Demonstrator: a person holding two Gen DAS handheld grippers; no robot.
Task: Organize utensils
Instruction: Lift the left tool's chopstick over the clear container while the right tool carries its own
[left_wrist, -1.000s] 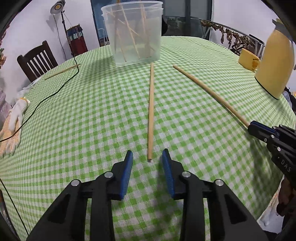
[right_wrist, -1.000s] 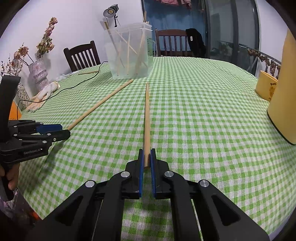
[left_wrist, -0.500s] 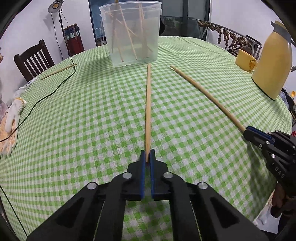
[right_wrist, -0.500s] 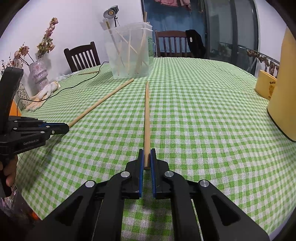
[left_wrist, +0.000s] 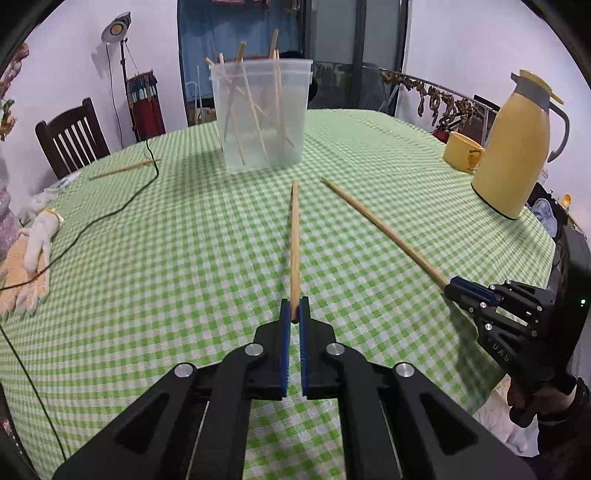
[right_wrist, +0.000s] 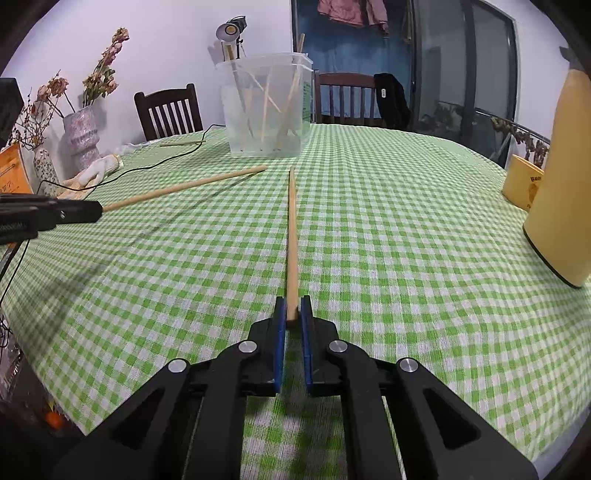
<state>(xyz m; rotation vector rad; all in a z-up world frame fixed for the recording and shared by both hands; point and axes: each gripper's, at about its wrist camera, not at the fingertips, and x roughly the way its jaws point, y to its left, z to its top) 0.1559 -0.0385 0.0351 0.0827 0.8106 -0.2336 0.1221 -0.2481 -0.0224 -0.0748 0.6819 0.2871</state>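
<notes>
My left gripper (left_wrist: 294, 308) is shut on the near end of a wooden chopstick (left_wrist: 294, 243) and holds it above the green checked tablecloth, pointing at the clear plastic tub (left_wrist: 260, 114) that holds several chopsticks. My right gripper (right_wrist: 291, 310) is shut on a second chopstick (right_wrist: 291, 236), also lifted and pointing at the tub (right_wrist: 267, 107). Each gripper shows in the other's view, the right one (left_wrist: 458, 290) with its chopstick (left_wrist: 380, 225), the left one (right_wrist: 92, 210) with its chopstick (right_wrist: 184, 188). A third chopstick (left_wrist: 123, 169) lies at the far left by a black cable.
A yellow thermos jug (left_wrist: 517, 147) and a yellow mug (left_wrist: 461, 151) stand at the right. White work gloves (left_wrist: 33, 251) and a black cable (left_wrist: 122, 206) lie at the left. Wooden chairs (right_wrist: 168, 110) and a vase of dried flowers (right_wrist: 79, 136) stand beyond the table's edge.
My left gripper has closed on the chopstick that lay in front of it and lifted it. Both grippers have risen with their chopsticks off the cloth.
</notes>
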